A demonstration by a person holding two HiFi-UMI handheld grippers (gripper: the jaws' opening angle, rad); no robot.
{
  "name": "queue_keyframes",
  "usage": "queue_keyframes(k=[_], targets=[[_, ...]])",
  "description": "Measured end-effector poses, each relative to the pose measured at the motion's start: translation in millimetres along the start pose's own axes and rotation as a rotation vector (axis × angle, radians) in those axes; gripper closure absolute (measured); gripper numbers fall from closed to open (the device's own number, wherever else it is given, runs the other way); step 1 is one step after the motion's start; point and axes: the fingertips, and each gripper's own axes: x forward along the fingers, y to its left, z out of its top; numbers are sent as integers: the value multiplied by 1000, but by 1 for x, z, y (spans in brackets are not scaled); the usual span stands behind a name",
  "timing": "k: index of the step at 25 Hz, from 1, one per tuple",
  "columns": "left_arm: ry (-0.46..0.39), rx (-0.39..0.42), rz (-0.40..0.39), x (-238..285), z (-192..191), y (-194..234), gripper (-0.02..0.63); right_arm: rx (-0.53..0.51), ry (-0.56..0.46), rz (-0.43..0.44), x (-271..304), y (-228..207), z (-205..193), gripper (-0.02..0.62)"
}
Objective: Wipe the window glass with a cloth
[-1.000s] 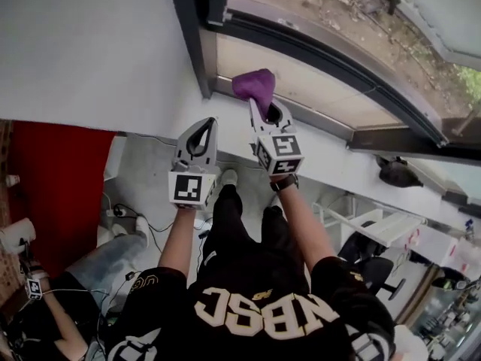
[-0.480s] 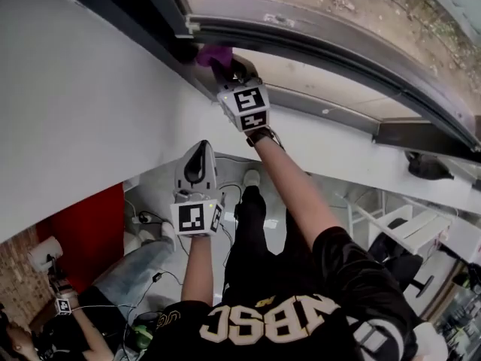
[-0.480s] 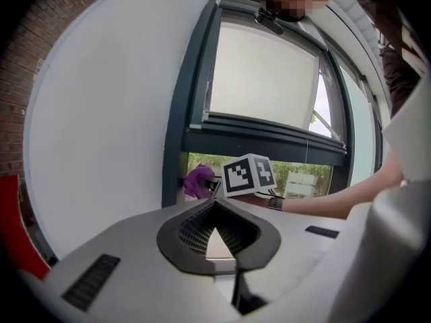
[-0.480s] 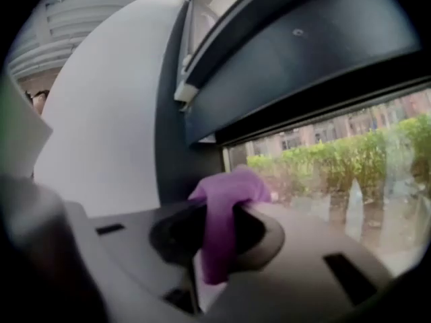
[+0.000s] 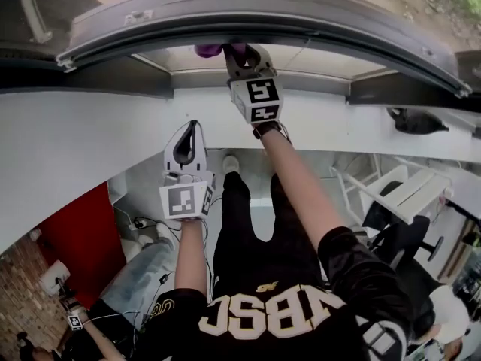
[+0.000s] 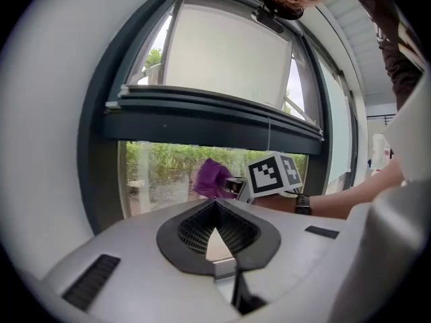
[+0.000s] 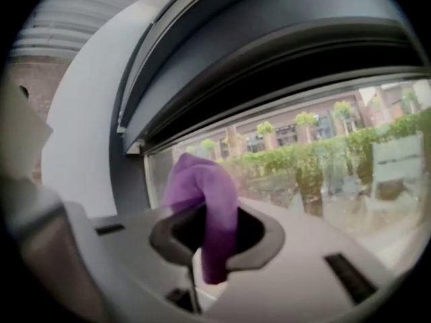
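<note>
R tongs (image 5: 239, 49) clamped on purple cloth (image 7: 202, 194), its bunch poking past the tips so fabric, not plastic, meets the window glass (image 7: 323, 160); L tongs (image 5: 191, 126) together, empty, held back clear

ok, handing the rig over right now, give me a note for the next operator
Right tool: shut on the purple cloth, held up at the window glass, toward the pane's left side.
Left tool: shut, empty, held lower and away from the window.
Done: cloth is gripped and up at the glass; how much is already wiped cannot be told.
Left: wipe across the pane, probably rightward from the cloth.
</note>
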Motion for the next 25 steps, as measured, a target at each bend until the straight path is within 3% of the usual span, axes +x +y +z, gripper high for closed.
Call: queue_keyframes(k=[4,11,14,16,18,21,25], targets=[[-2,-16,-69,34,-2,-70,593,33,12,-167,-72,-106,-2,528],[25,-5,-225,76,-6,-191,592,129,79,-532,-186,-284,-11,528],[22,10,-244,86,1,-221,594,182,97,-728,-233,-349,-9,528],[27,17,-242,89,7,-232,593,234,100,-809,-256,-381,-11,528],[20,22,-239,92,14,-239,593,256,105,-822,-263,-396,-11,528],[9,36,-227,92,20,-236,592,225,119,-775,-256,-386,-12,528],[2,35,-163,78,22,-190,594,216,203,-617,-227,-310,-47,528]])
